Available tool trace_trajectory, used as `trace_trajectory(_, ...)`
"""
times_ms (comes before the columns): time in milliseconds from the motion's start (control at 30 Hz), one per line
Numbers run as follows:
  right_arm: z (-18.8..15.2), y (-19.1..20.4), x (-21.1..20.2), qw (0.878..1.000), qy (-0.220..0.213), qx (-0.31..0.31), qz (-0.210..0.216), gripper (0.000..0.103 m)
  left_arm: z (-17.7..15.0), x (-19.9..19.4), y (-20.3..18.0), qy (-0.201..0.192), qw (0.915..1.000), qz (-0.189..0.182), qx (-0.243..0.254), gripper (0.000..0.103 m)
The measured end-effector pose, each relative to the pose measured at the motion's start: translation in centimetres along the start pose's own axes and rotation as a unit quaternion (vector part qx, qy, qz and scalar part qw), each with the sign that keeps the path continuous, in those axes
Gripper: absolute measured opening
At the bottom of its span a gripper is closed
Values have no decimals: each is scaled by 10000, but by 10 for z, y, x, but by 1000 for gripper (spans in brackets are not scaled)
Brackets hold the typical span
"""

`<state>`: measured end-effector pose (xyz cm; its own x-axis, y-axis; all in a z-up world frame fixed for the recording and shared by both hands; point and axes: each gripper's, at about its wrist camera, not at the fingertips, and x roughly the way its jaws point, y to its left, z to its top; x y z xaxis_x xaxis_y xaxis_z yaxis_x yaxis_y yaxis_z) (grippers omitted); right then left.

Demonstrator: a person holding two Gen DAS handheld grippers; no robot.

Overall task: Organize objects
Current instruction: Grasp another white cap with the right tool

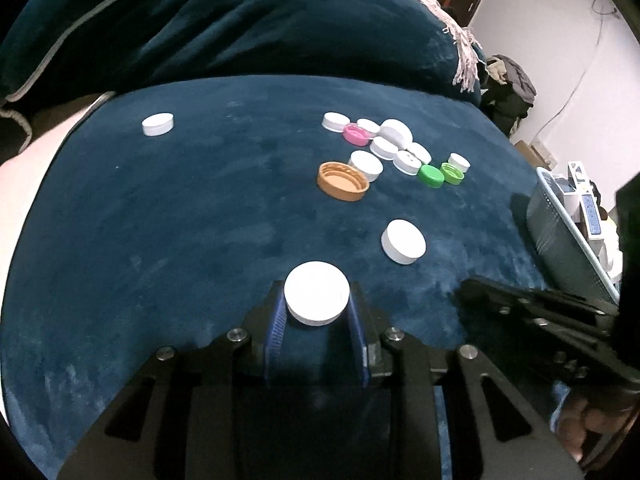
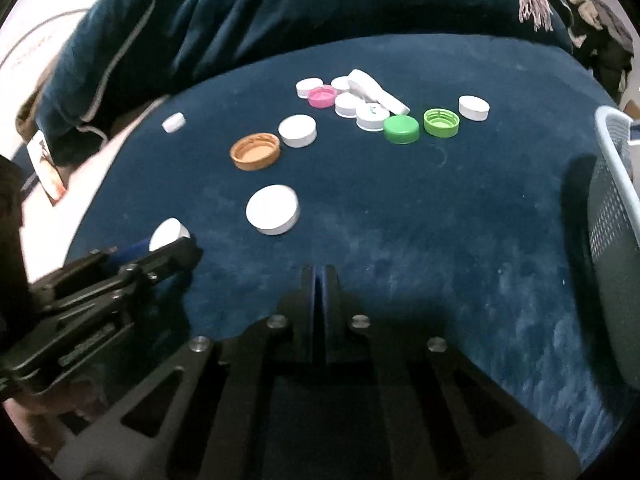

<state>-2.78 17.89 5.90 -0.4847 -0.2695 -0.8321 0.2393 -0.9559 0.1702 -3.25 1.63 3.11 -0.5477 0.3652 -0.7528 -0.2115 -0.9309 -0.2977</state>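
Note:
My left gripper (image 1: 317,300) is shut on a white cap (image 1: 317,298), its blue pads pressed to the cap's two sides just above the dark blue velvet surface (image 1: 180,220). From the right wrist view the same white cap (image 2: 168,234) shows at the tips of the left gripper (image 2: 176,246). My right gripper (image 2: 319,276) is shut with nothing between its fingers, low over bare velvet. Another white cap (image 1: 403,241) lies just ahead on the right. An orange cap (image 1: 343,181), open side up, sits before a cluster of white caps (image 1: 394,132), a pink cap (image 1: 356,135) and two green caps (image 1: 431,176).
A lone white cap (image 1: 158,124) lies far left. A pale mesh basket (image 2: 612,200) stands at the right edge of the surface. A dark blue cushion (image 1: 240,20) with a fringed throw rises behind. A hand (image 1: 592,420) shows at the lower right.

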Motion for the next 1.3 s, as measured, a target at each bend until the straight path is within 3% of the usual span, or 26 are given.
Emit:
trace_trajectory(233, 17, 14, 2, 9999, 8, -152, -64, 7, 0, -3, 6, -43, 9996, 188, -212, 30)
trace_trajectory(300, 21, 18, 7, 9998, 121, -182, 12, 23, 1, -5, 10, -78, 9991, 380, -177, 30)
trace_trajectory(333, 24, 24, 11, 9995, 162, -269, 105, 44, 2, -6, 13, -92, 9988, 446, -202, 30)
trace_trajectory(367, 26, 28, 14, 9991, 155, -369, 109, 59, 2, -6, 17, -96, 9985, 476, -248, 30)
trace_trajectory(400, 27, 34, 15, 9986, 112, -505, 55, 60, 2, -6, 21, -92, 9983, 493, -303, 30)
trace_trajectory(500, 36, 51, 28, 9963, 192, -837, -30, 60, 2, -5, 31, -105, 9975, 534, -461, 30)
trace_trajectory(600, 37, 56, 47, 9938, 556, -948, -173, 58, 2, -3, 36, -101, 9972, 523, -516, 30)
trace_trajectory(633, 35, 55, 50, 9935, 634, -932, -177, 42, 2, -3, 35, -99, 9973, 519, -520, 31)
trace_trajectory(667, 33, 54, 49, 9940, 618, -895, -138, 14, 2, -2, 36, -94, 9973, 512, -510, 31)
trace_trajectory(700, 30, 53, 44, 9949, 577, -819, -80, 8, 1, -2, 36, -90, 9974, 514, -505, 31)
trace_trajectory(867, 18, 42, 27, 9977, 481, -365, 319, 8, 1, -2, 37, -82, 9969, 512, -599, 31)
trace_trajectory(1067, 27, 41, 22, 9986, 387, -271, 249, 11, 0, -3, 36, -76, 9957, 553, -739, 31)
trace_trajectory(1100, 30, 41, 21, 9988, 324, -278, 220, 13, 0, -2, 37, -76, 9956, 556, -745, 31)
trace_trajectory(1133, 35, 41, 22, 9992, 237, -292, 143, 27, 0, -2, 37, -70, 9956, 570, -734, 31)
trace_trajectory(1167, 38, 40, 22, 9993, 203, -294, 109, 53, 0, -1, 36, -65, 9956, 585, -724, 31)
trace_trajectory(1233, 46, 45, 24, 9992, -7, -389, 111, 78, 1, 0, 37, -61, 9957, 595, -706, 32)
trace_trajectory(1300, 51, 50, 32, 9988, 59, -485, 72, 77, 2, 1, 38, -60, 9957, 590, -712, 32)
